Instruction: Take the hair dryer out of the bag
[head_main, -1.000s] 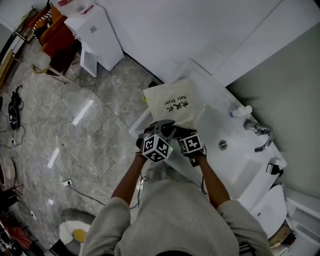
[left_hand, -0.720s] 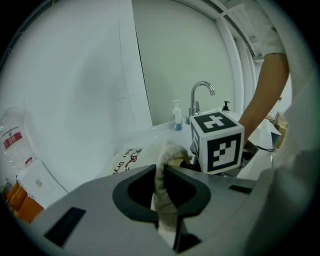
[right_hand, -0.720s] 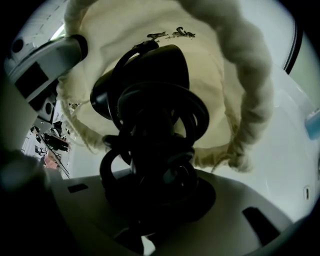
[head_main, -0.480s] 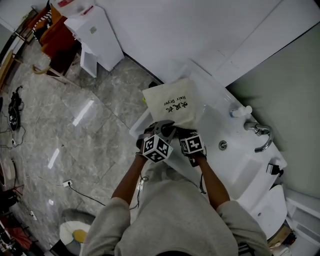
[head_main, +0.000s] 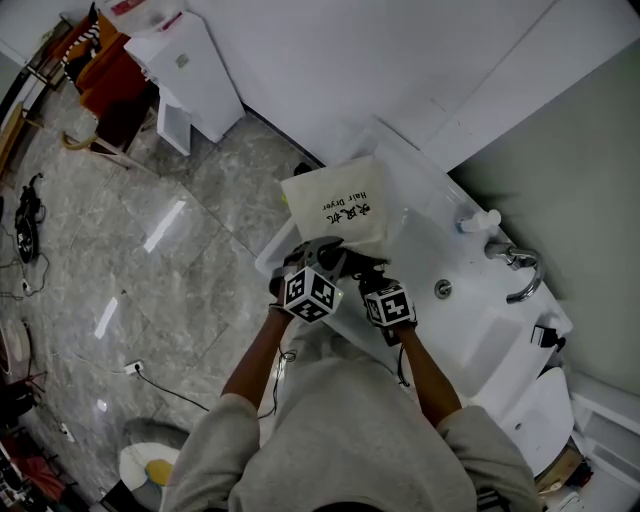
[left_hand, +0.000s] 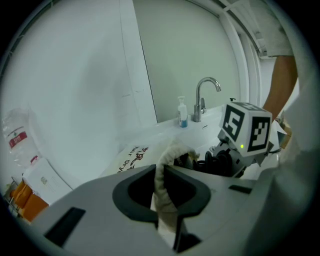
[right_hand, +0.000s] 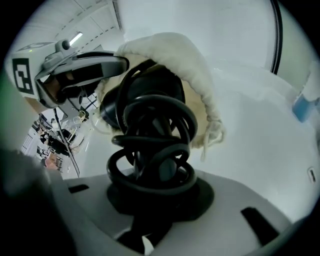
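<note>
The cream cloth bag (head_main: 335, 208), printed "Hair Dryer", lies on the white counter (head_main: 470, 330) with its mouth toward me. My left gripper (left_hand: 162, 176) is shut on the bag's rim (left_hand: 167, 155) and holds the fabric up between its jaws. The black hair dryer (right_hand: 150, 87) shows in the open bag mouth (right_hand: 192, 70), with its coiled black cord (right_hand: 152, 145) bunched in front. My right gripper (right_hand: 155, 186) has just been closing, and its jaws now press on those coils. In the head view both grippers (head_main: 322, 258) (head_main: 366, 270) meet at the bag's near end.
A chrome faucet (head_main: 518, 268) and a small soap bottle (left_hand: 182, 113) stand at the sink further along the counter. The wall runs close behind the bag. To the left the counter's edge (head_main: 270, 255) drops to the tiled floor, where a white cabinet (head_main: 195, 70) stands.
My right gripper has drawn back a little toward me from the bag mouth. The bag has shifted slightly to the left. The left gripper has kept its place.
</note>
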